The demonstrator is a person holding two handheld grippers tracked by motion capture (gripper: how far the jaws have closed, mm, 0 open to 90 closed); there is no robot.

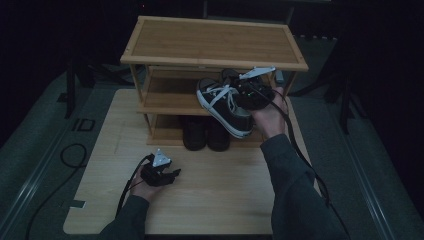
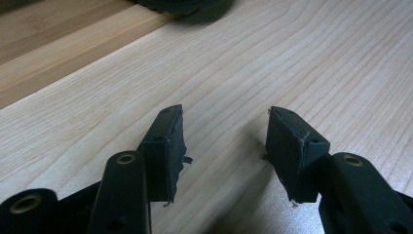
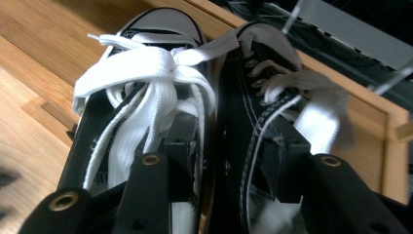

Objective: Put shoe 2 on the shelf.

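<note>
Wooden rack (image 1: 215, 42): right tongs (image 3: 226, 156) released astride sneakers (image 1: 225, 102); left tongs (image 2: 224, 146) released

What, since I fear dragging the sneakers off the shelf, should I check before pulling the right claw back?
1. Right claw released: ok, its jaws stand apart.
2. Jaws out of the sneakers: not ok, one jaw sits inside each shoe.
3. Laces clear of the jaws: not ok, they trail down beside one jaw.
4. Sneakers settled on the middle shelf: cannot tell; the near one juts past the front edge.
5. Left claw out of the way: ok, open and empty over the table.
</note>
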